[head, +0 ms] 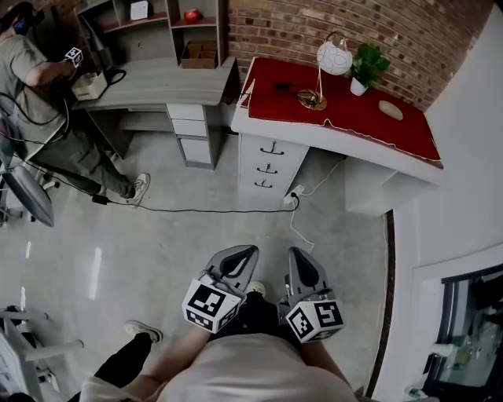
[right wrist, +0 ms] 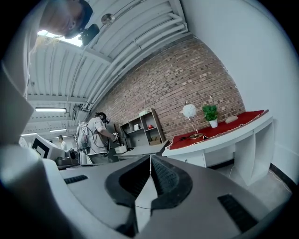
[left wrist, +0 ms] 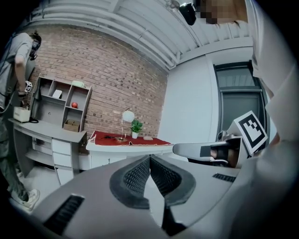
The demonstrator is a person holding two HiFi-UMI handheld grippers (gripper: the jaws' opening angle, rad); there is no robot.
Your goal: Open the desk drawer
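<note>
1. The left gripper (head: 245,253) (left wrist: 150,158) is held low in front of the person. Its jaws are clenched together with nothing between the ribbed pads.
2. Just beside it, on its right, the right gripper (head: 297,256) (right wrist: 150,158) points the same way. Its jaws are also closed tight on nothing.
3. Ahead of both tips is grey floor (head: 196,243). Farther ahead, a white cable (head: 299,228) runs across it to a power strip (head: 292,199).
4. Well beyond the strip, straight ahead and far from both grippers, stands the white desk (head: 314,129) under a red cloth (head: 346,106). Its drawer stack (head: 267,166) sits under the desk's left end, three fronts with dark handles, all flush and shut.
5. On the cloth, farther back, are a globe lamp (head: 334,56) and a potted plant (head: 368,67).
6. Ahead and to the left of the grippers is a grey desk (head: 157,82), with another person (head: 31,71) standing at it.
7. Behind everything runs a brick wall (head: 377,23).
</note>
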